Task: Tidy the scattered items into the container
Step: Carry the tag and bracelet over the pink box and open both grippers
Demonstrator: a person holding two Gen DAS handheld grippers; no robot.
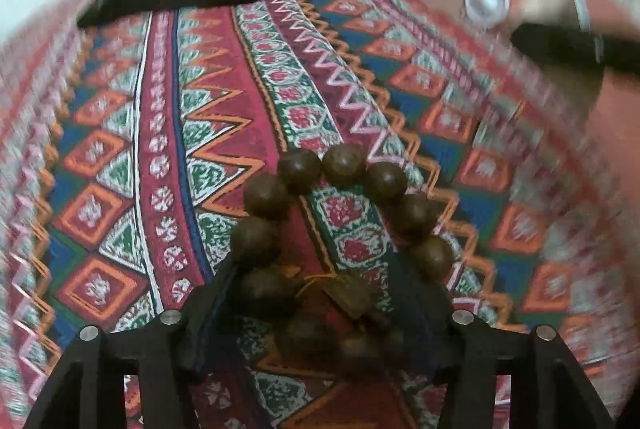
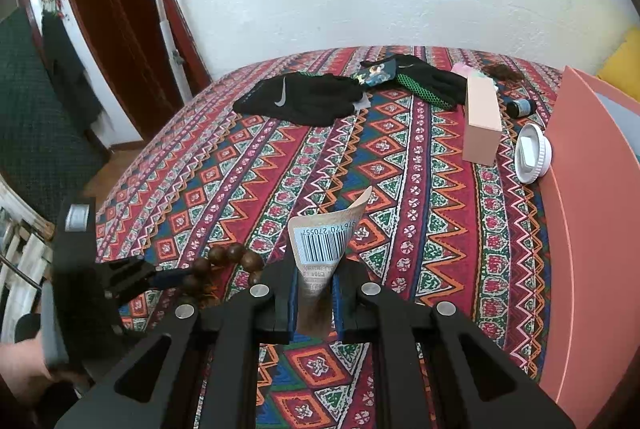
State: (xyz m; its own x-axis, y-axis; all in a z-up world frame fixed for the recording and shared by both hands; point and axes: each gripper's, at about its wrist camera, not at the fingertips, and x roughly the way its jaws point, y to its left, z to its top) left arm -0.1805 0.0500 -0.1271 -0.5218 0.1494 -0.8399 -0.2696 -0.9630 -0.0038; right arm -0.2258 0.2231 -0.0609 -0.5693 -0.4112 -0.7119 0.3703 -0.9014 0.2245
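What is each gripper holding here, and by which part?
Left gripper holds the bead bracelet by its knotted end. Right gripper pinches the barcoded tube near its lower end.

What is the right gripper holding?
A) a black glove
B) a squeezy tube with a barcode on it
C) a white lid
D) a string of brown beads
B: in the right wrist view the jaws of the right gripper are shut on the barcode tube; the brown beads are in the left gripper.
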